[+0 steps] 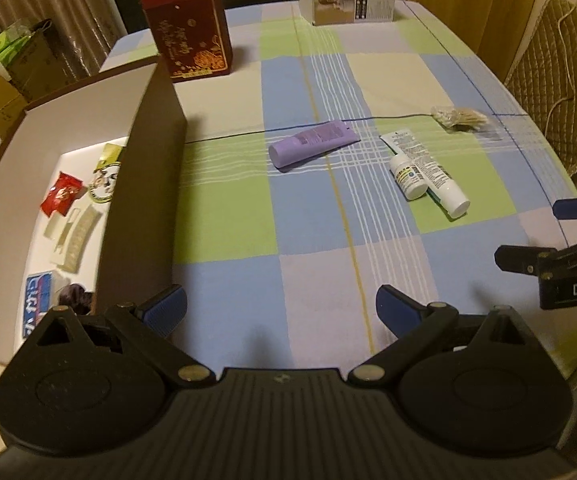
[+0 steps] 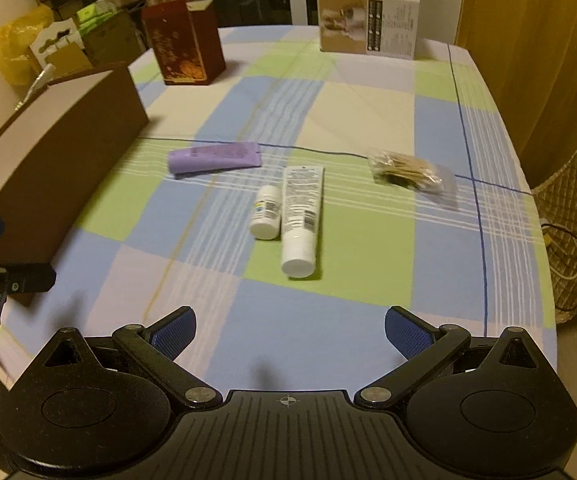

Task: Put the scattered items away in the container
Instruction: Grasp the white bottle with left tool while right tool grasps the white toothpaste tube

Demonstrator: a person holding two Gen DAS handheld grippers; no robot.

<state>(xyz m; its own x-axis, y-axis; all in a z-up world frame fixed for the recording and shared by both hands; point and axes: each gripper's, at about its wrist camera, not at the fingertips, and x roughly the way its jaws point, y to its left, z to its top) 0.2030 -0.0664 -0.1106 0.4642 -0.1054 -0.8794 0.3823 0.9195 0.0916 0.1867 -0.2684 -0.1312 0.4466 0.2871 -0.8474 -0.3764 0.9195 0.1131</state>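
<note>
While ribbed blue tongs [image 2: 290, 334] gape, smooth cylindrical tubes [image 2: 300, 216] lie flat.

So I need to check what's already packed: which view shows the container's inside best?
The left wrist view: it looks over the wall onto the container floor and the items lying there. The right wrist view shows only its brown outer wall.

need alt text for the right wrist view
Open right tool hovers over a checked tablecloth where a white tube, small white bottle, purple tube and bag of cotton swabs lie. A brown box stands left.
</note>
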